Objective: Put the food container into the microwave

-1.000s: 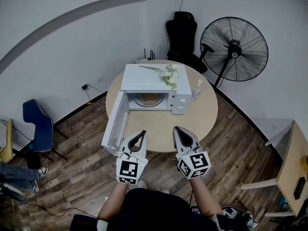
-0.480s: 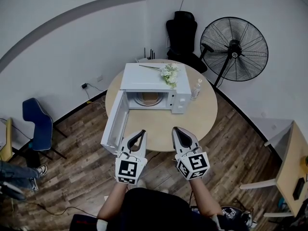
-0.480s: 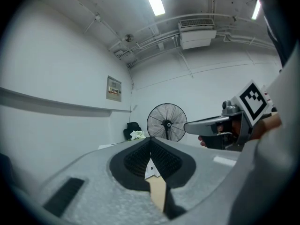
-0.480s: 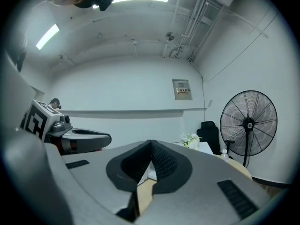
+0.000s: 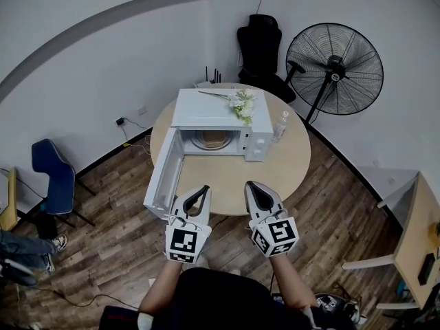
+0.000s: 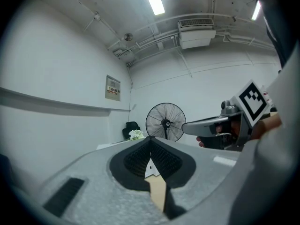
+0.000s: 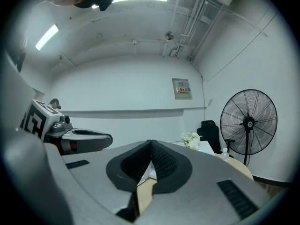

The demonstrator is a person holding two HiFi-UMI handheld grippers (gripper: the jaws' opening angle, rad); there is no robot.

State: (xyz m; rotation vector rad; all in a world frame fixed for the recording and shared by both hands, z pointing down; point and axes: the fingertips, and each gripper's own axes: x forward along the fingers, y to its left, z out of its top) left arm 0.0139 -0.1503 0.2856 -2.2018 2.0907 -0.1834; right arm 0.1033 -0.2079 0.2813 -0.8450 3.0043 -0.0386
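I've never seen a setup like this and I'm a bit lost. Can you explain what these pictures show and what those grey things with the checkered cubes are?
A person holds two hand tools with pinching jaws: the left gripper and the right gripper. The head view looks down from a camera on the person's head. The other two pictures each look along one gripper's jaws. Both grippers are shut and hold nothing. Ahead, a round table carries a white microwave with its door open, flowers on top and a bottle beside it. A round brown thing sits inside the microwave; I cannot tell what it is.
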